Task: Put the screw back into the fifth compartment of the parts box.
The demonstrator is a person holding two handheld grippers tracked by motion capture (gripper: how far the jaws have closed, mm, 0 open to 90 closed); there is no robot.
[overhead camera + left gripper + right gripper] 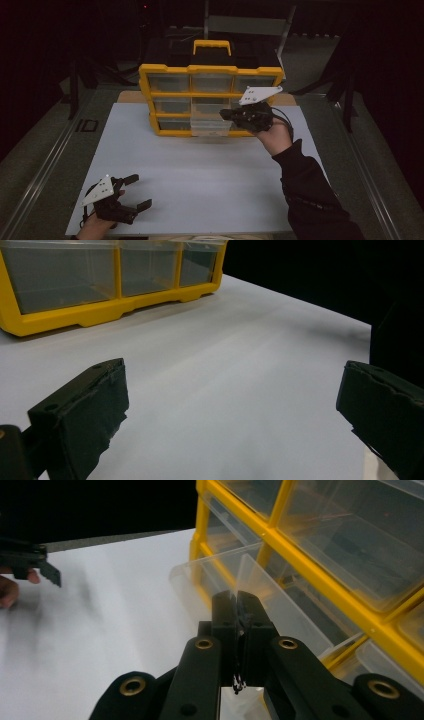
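A yellow organizer (210, 70) with clear drawers stands upright at the far middle of the white board (200, 175). Its bottom-middle clear drawer (210, 128) is pulled partway out. My right gripper (224, 114) is at that drawer's right side, jaws pressed together. In the right gripper view my right gripper (237, 597) pinches a thin wall of the clear drawer (200, 575), beside the organizer's yellow frame (280, 545). My left gripper (141, 191) rests low at the board's near-left corner, open and holding nothing. In its own view my left gripper (232, 405) faces the organizer (75, 315) from afar.
A black case with a yellow handle (212, 47) sits behind the organizer. The dark sleeve (310, 190) of the right arm crosses the board's right side. Grey table surface and metal rails (45, 165) flank the board. Bare board lies between the two grippers.
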